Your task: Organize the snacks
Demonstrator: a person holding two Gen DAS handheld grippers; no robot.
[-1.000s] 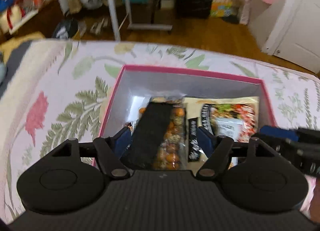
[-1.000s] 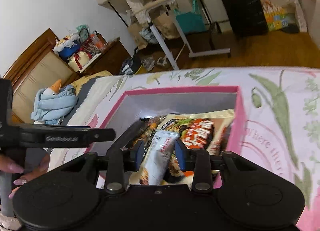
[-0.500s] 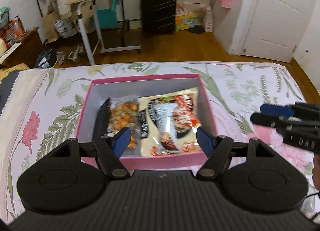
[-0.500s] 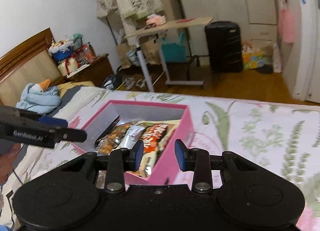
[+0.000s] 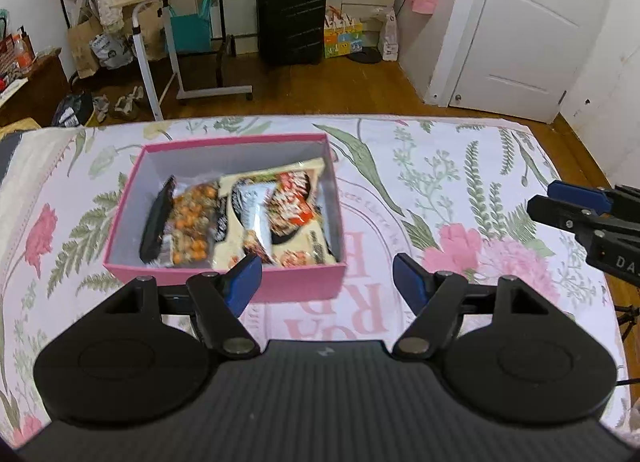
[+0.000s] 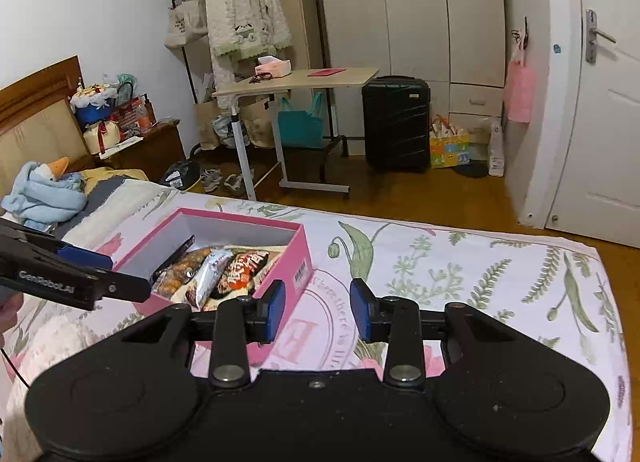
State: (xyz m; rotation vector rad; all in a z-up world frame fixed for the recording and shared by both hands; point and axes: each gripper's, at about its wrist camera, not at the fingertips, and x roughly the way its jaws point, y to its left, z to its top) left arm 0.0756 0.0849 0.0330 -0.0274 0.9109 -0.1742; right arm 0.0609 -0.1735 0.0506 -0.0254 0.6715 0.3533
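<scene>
Both tools, left [image 5: 327,276] and right [image 6: 316,310], empty, jaws apart; loosely heaped foil snack packets [image 5: 256,218] could spill from pink cardboard box [image 5: 224,278] if bumped.

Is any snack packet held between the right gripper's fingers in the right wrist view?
No, the right gripper holds nothing; only the bedspread shows between its fingers.

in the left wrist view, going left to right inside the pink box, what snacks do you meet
black flat packet leaning at the left wall → clear bag of orange round snacks → cream packet with red print, a silver-white pouch lying on it; all in the pink cardboard box.
</scene>
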